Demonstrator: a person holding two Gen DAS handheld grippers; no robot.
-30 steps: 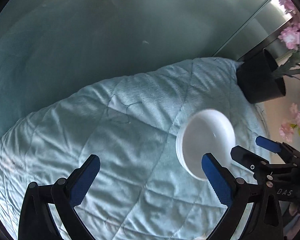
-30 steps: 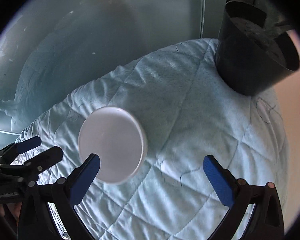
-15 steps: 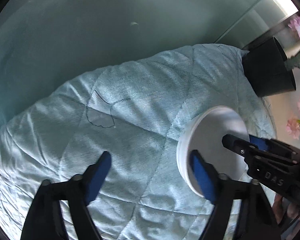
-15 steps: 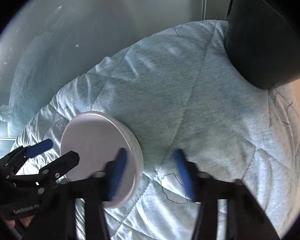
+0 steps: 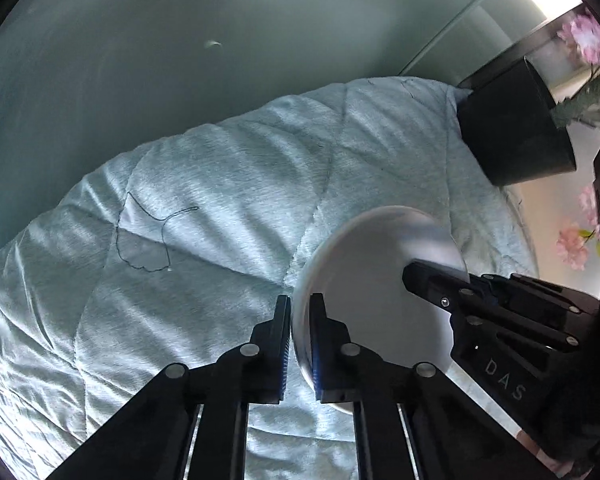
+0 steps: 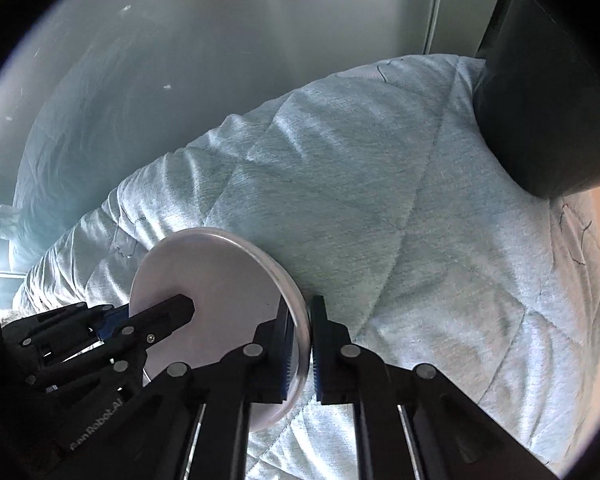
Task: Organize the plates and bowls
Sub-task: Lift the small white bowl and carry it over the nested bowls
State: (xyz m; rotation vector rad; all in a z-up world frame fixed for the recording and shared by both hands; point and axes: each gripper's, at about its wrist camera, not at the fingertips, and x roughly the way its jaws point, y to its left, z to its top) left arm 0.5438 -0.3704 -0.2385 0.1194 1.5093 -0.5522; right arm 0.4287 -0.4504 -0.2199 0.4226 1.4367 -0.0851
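One white plate (image 5: 364, 280) shows, tilted above a pale blue quilt (image 5: 204, 200), and two sets of tongs pinch it from opposite edges. Left tongs (image 5: 299, 344), at lower centre of the left wrist view, are pressed onto the plate's left rim; right tongs (image 6: 300, 344), at lower centre of the right wrist view, clamp its right rim (image 6: 296, 320). Each set also appears in the other's view, at lower right (image 5: 440, 280) and at lower left (image 6: 160, 316). One black pot (image 5: 516, 136) stands at the quilt's upper right, cut off by the frame edge in the right wrist view (image 6: 540, 120). Pink blossoms (image 5: 572, 240) at the right edge are blurred. Whether the surface beneath the quilt is a bed or a worktop cannot be told
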